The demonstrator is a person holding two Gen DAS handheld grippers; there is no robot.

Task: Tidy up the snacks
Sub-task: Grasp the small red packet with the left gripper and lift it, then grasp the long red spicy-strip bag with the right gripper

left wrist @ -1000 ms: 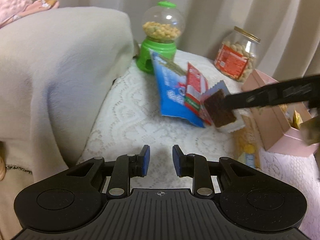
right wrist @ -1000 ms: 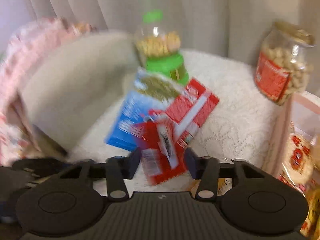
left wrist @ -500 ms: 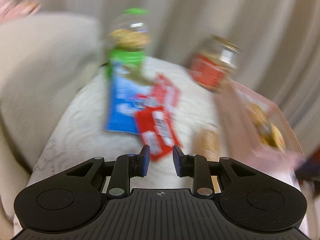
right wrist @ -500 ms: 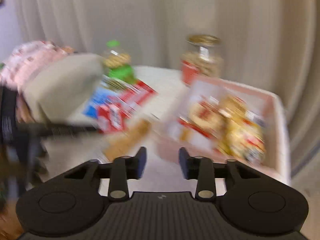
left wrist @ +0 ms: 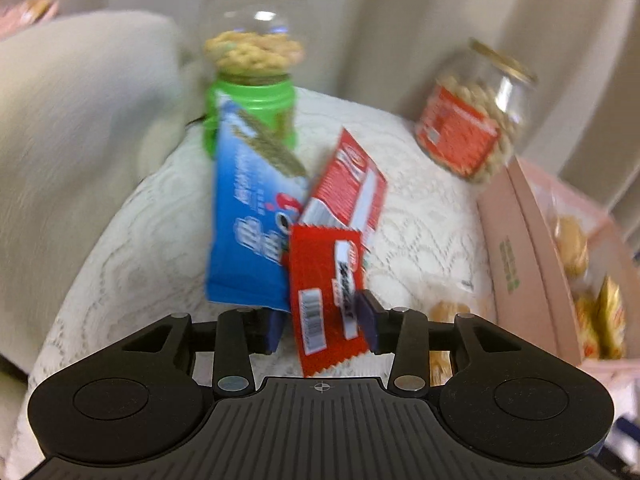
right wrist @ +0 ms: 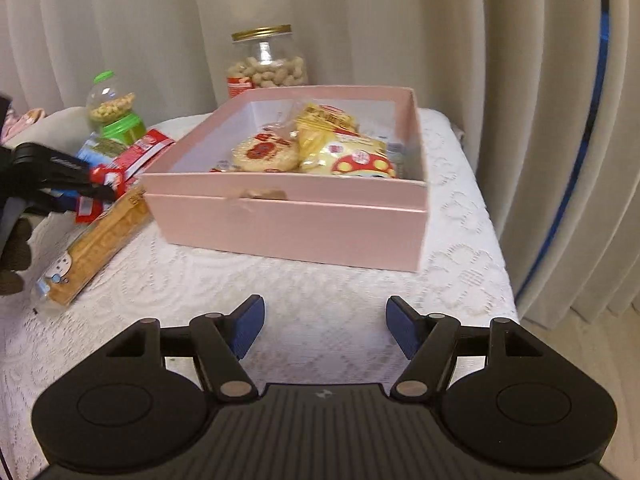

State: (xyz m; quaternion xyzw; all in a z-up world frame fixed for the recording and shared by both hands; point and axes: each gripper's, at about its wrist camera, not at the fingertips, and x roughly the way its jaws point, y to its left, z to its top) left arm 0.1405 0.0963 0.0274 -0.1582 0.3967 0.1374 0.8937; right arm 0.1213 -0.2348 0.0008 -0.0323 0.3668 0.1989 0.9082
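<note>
left claw [left wrist: 324, 326] just opened, pads bracketing red wafer packet [left wrist: 326, 294] for pickup, grip unclear; right claw [right wrist: 325, 326] just opened, empty, facing pink box [right wrist: 288, 224] ahead on desk [right wrist: 320, 280].

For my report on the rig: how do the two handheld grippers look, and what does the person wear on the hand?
Both the left gripper and the right gripper are matte black plastic, with a ribbed body, two round side discs, silver pivot pins and blue pads. The hand appears to wear a dark glove.
</note>
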